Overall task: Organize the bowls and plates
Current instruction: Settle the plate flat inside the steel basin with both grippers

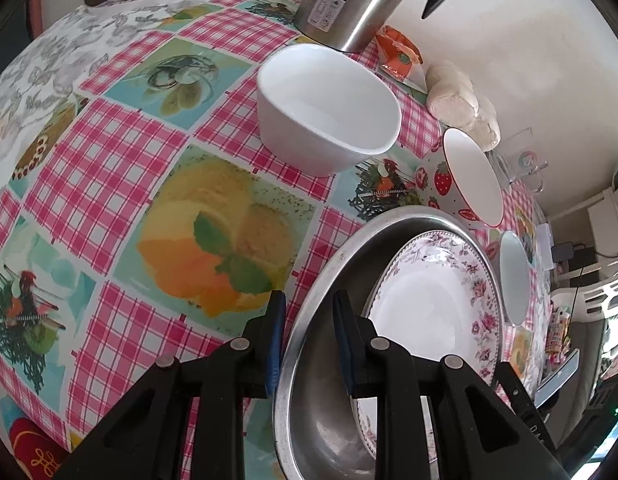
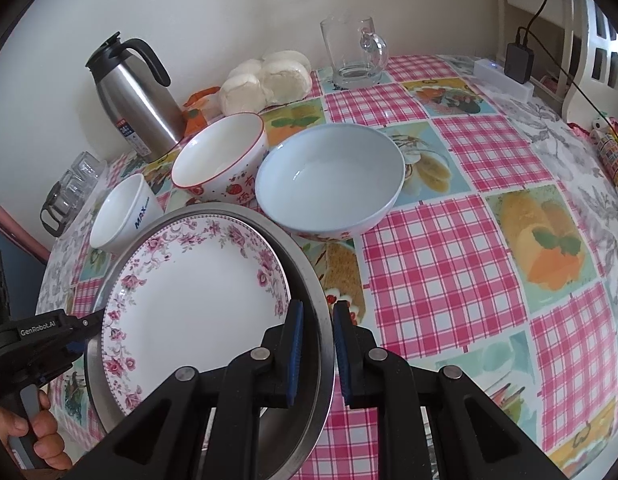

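You are gripping the steel pan (image 2: 321, 320) by opposite edges: the right gripper (image 2: 314, 354) is pinching its near rim, and the left gripper (image 1: 309, 344) is nipping the far rim, though the contact there is harder to judge. Both are nearly closed. The floral plate (image 2: 197, 300) is lying inside, so two grips are keeping it level over the tablecloth (image 2: 449, 260), beside the blue bowl (image 2: 329, 184), strawberry bowl (image 2: 219, 160) and white cup (image 2: 121, 212).

The metal tray (image 2: 309, 280) hides the floral plate's (image 2: 197, 300) near edge under both claws
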Motion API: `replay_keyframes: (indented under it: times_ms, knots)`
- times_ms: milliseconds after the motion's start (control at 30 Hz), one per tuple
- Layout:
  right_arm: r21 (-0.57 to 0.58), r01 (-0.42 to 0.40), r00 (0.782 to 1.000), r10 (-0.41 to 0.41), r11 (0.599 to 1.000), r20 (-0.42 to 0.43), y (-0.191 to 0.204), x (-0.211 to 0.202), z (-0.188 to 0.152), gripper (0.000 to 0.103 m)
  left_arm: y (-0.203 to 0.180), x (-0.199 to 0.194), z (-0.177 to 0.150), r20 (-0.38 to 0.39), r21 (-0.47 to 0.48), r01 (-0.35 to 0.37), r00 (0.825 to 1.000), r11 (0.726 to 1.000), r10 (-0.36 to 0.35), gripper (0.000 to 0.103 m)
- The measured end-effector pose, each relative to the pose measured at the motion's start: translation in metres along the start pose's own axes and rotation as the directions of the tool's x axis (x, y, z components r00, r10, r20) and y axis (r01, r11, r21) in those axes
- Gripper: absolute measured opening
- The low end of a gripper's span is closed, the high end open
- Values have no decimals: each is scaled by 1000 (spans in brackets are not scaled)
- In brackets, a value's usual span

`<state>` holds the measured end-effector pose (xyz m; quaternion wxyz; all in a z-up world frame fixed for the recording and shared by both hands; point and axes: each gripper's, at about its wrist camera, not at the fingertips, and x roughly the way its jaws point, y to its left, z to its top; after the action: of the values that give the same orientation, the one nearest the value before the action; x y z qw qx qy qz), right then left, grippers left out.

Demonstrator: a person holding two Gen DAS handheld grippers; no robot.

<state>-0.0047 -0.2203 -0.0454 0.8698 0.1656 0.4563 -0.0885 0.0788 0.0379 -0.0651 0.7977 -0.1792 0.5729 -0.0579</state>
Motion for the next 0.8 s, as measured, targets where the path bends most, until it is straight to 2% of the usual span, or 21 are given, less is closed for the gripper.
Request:
replay_keyframes:
  times_ms: [167,367,533,800]
  knots:
    - [-1,4,1000,-4,1000,3,1,0,0,18,-3,0,-1,1,30,-20,1000,999,20,23]
    - [14,-14,1000,14,1000,1,-3,-2,-1,18,1,0,-1,-4,2,-3,1000,1000,3,23]
    - [24,-24,1000,24,999,0,-4,-2,-2,18,-3,0,-2,-5,38,-32,999,999,33,24]
    - [17,-15,1000,15,1000,1,-3,-2,-2,18,-2,1,-2,-5,27,-21,1000,999,22,25]
